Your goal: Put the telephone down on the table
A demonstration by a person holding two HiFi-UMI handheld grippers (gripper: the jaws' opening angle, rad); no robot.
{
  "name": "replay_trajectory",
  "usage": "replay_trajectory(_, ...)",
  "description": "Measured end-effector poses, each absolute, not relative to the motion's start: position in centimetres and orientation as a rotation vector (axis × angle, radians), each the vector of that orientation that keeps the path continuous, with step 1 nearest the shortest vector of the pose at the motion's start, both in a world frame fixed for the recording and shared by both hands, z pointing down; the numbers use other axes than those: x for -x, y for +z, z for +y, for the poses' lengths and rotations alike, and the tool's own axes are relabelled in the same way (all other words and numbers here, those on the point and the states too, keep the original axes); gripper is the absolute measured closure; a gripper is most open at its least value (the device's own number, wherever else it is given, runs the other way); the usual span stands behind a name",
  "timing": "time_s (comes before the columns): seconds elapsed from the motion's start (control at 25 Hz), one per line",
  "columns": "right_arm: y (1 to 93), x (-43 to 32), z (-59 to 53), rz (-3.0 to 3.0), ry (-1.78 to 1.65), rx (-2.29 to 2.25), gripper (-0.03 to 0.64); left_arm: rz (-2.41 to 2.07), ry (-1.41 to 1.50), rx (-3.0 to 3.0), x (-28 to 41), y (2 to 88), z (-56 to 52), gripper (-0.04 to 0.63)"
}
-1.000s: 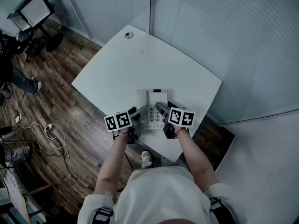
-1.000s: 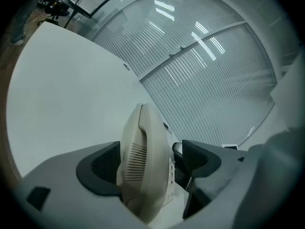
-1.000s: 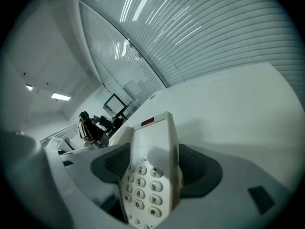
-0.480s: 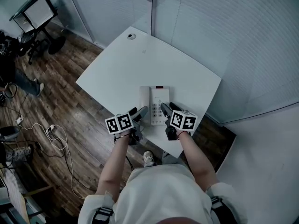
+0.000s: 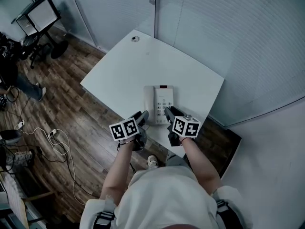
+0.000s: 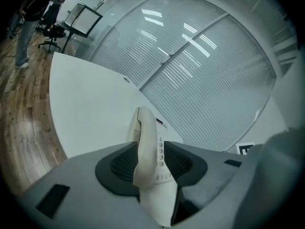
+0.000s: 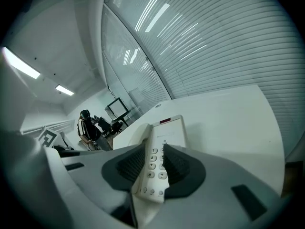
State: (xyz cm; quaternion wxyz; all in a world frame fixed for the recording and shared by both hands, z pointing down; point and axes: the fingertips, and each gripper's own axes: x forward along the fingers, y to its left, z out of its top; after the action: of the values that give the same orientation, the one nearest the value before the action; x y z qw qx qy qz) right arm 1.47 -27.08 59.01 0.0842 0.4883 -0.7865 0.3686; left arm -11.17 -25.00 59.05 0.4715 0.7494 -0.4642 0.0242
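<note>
The phone (image 5: 160,104) is showing smooth pale plastic. The table (image 5: 125,74) is looking matt white and smooth, the floor (image 5: 71,118) showing grained wood.

White telephone (image 6: 147,142) on white table (image 6: 86,104), slatted glass wall (image 6: 200,75) behind

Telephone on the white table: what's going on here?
A person is working a telephone with two hand-held grippers. The telephone lies flat on the white table, handset on its cradle. The left gripper and right gripper sit by its near corners. Their fingers have just been closing yet stand apart, with nothing pinched as far as I can tell. It looks already set down.
</note>
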Motion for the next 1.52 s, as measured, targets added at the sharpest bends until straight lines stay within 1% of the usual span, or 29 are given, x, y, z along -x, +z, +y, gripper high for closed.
replay_trajectory(0.08,58.6,-1.3,-26.4,-2.353,1.088,-1.459,0.497,-1.147,0.065,-1.833,11.3,58.9,-24.4,0.442)
replay_trajectory(0.2,58.1,-1.0,-25.4,-2.363,1.075,-1.450,0.517,-1.169,0.070,-1.823,11.6,58.7,-23.5,0.460)
replay_trajectory(0.32,57.6,-0.7,-24.2,-2.377,1.055,-1.432,0.534,-1.202,0.083,-1.818,11.9,58.4,-22.4,0.505)
replay_trajectory(0.68,55.4,0.6,-20.5,-2.435,1.024,-1.404,0.569,-1.202,0.090,-1.810,12.9,57.9,-18.7,0.557)
replay_trajectory(0.96,55.5,0.7,-18.1,-2.420,1.023,-1.421,0.580,-1.209,0.101,-1.831,13.6,57.5,-15.9,0.574)
replay_trajectory(1.52,55.7,0.6,-13.9,-2.410,1.057,-1.437,0.594,-1.133,0.081,-1.851,13.5,57.3,-12.2,0.574)
